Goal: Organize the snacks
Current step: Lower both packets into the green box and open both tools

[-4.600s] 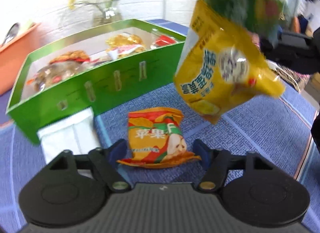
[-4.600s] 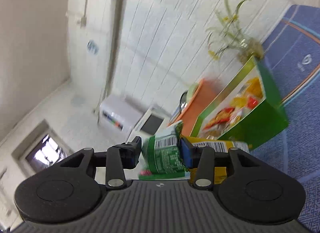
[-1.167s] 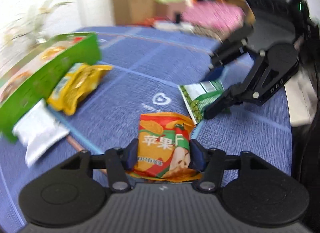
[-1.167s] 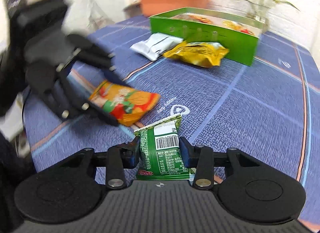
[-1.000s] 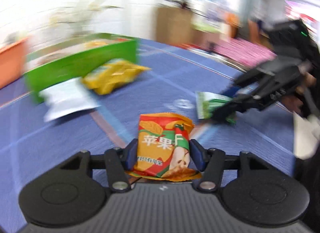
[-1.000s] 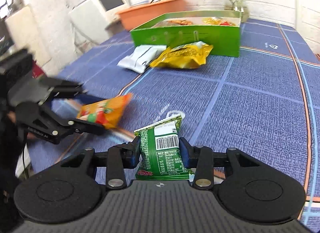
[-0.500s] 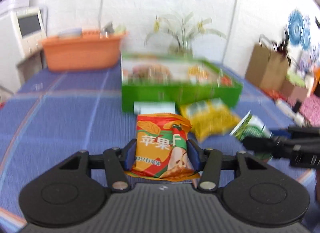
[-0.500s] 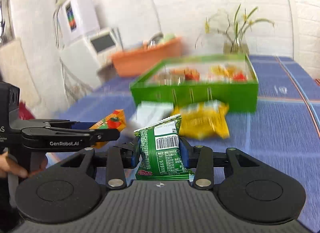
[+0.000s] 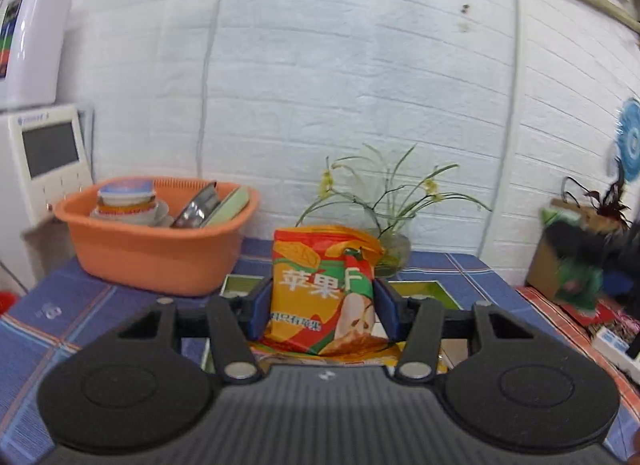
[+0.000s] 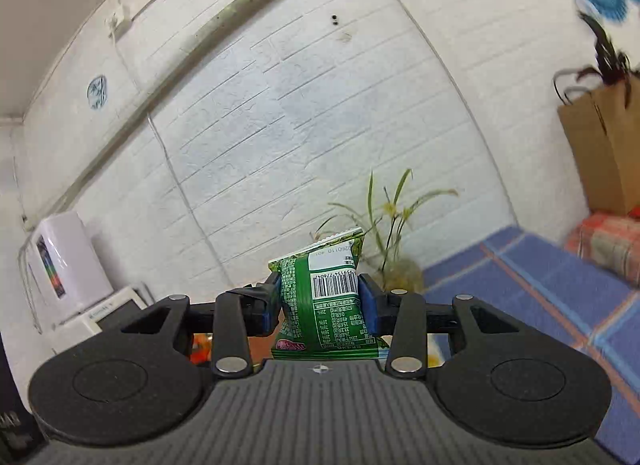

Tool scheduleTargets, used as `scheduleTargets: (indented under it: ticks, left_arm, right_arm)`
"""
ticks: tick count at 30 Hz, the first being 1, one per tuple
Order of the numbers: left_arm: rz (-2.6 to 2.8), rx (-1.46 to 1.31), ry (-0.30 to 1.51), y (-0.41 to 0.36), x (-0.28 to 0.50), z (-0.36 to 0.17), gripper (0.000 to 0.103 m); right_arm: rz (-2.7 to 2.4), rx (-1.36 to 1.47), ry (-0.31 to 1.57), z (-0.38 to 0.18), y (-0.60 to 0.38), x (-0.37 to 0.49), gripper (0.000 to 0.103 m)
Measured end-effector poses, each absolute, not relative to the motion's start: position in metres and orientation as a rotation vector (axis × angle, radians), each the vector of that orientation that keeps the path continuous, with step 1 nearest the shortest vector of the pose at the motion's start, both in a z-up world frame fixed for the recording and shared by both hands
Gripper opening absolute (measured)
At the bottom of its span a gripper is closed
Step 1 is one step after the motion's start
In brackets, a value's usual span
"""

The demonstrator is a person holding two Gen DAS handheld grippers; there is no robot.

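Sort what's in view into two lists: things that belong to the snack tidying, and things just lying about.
Job:
orange apple-chip bag in the left gripper
green snack packet in the right gripper
green box

Lying about:
orange basin
plant vase
paper bag

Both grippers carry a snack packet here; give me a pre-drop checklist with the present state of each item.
1. Left gripper clamps the orange apple-chip packet: ok.
2. Right gripper clamps the green packet: ok.
3. Green box lies below the left packet: only rim slivers show, cannot tell.
4. Green box below the right packet: hidden, cannot tell.
5. Free compartment for each packet: cannot tell.
6. Orange basin stands off to the side of the left packet: ok.
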State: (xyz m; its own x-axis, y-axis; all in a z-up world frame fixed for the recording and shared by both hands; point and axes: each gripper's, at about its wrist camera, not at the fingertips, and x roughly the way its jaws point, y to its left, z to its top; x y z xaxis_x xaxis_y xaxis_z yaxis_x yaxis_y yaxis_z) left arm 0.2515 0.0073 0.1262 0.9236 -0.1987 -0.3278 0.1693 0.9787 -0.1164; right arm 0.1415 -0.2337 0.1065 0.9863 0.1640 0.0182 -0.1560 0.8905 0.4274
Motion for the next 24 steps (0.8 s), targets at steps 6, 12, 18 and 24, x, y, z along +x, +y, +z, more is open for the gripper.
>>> scheduleTargets:
  ticks: [6, 12, 18, 24]
  left_arm:
    - [-0.127, -0.013, 0.422, 0.001, 0.281, 0.096, 0.053]
    - [-0.133, 0.068, 0.445, -0.013, 0.281, 0.084, 0.056]
    - [-0.135, 0.107, 0.479, -0.021, 0.288, 0.07, 0.059]
    - [-0.136, 0.135, 0.484, -0.025, 0.289, 0.066, 0.071]
  right_arm:
    - [0.175, 0.326, 0.062, 0.087, -0.224, 0.165, 0.07]
    - [0.207, 0.351, 0.196, 0.064, -0.212, 0.187, 0.07]
    - [0.201, 0.32, 0.259, 0.052, -0.204, 0.196, 0.07]
    - [0.207, 0.355, 0.283, 0.048, -0.208, 0.2, 0.103]
